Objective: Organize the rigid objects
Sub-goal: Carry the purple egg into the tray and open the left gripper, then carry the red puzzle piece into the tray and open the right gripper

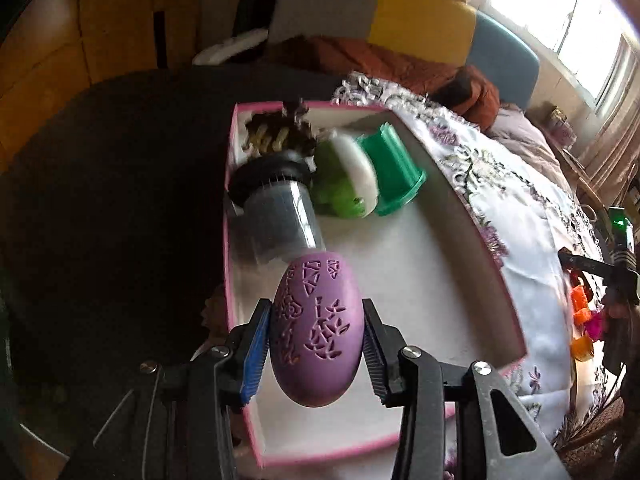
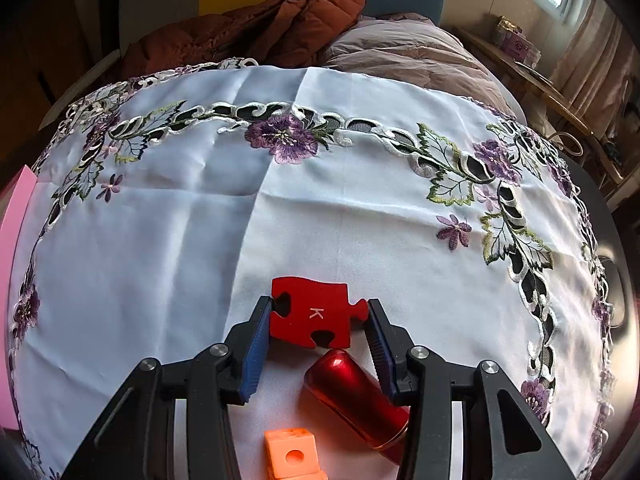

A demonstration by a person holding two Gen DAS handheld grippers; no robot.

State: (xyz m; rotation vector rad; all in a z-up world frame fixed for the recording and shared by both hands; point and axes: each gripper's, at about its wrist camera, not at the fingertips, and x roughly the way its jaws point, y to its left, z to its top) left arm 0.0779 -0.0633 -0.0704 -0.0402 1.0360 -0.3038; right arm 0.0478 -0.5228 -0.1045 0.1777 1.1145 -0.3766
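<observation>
My left gripper [image 1: 316, 304] is shut on a purple egg [image 1: 316, 336] with cut-out flower patterns, gripped across its middle. It hangs above the near half of a white box with a pink rim [image 1: 472, 216]. In the box's far end lie a clear bottle with a black cap [image 1: 276, 212], a green and white toy [image 1: 352, 184], a green cup [image 1: 394, 168] and a dark and yellow item [image 1: 276, 132]. My right gripper [image 2: 319, 304] is shut on a red puzzle piece [image 2: 316, 316] marked K, just over the embroidered white cloth [image 2: 160, 240].
A red metallic cylinder [image 2: 356, 392] and an orange cube with a hole [image 2: 292, 452] lie under the right gripper. Orange and pink pieces [image 1: 580, 308] sit on the cloth right of the box. The box's pink side [image 2: 12, 260] shows at the left. Bedding and a rust jacket [image 2: 256, 28] lie beyond.
</observation>
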